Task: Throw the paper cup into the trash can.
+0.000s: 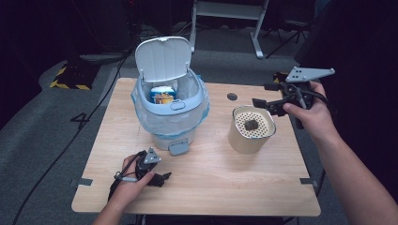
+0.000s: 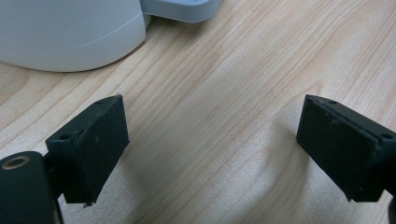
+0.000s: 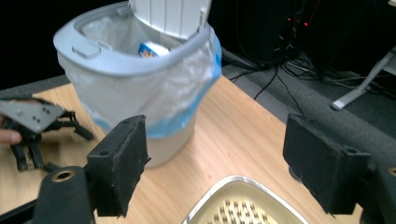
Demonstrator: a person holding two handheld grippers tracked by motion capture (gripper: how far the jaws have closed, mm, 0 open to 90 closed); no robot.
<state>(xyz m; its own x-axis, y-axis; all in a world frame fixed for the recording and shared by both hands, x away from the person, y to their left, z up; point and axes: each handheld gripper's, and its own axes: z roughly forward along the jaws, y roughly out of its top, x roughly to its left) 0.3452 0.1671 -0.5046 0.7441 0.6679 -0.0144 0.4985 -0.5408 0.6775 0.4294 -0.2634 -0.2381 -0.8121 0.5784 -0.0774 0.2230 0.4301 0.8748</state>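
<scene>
Pale grainy wood is the table (image 1: 202,183) under everything, and on it my landmark, the rounded grey-blue plastic bin (image 1: 170,117), stands with its ribbed lid (image 1: 163,58) tipped up, a crinkled clear-and-blue liner (image 1: 202,110) folded over its rim and a blue-and-orange packet (image 1: 163,96) inside. My right gripper (image 1: 268,97) hovers beside the bin, its flat black foam-faced jaws spread wide with nothing between them, just above the cream cylindrical container (image 1: 251,130) with a perforated top and a dark lump (image 1: 250,124) at its centre. My left gripper (image 2: 212,149) rests low on the wood in front of the bin's pedal (image 1: 179,148), jaws likewise parted and empty.
</scene>
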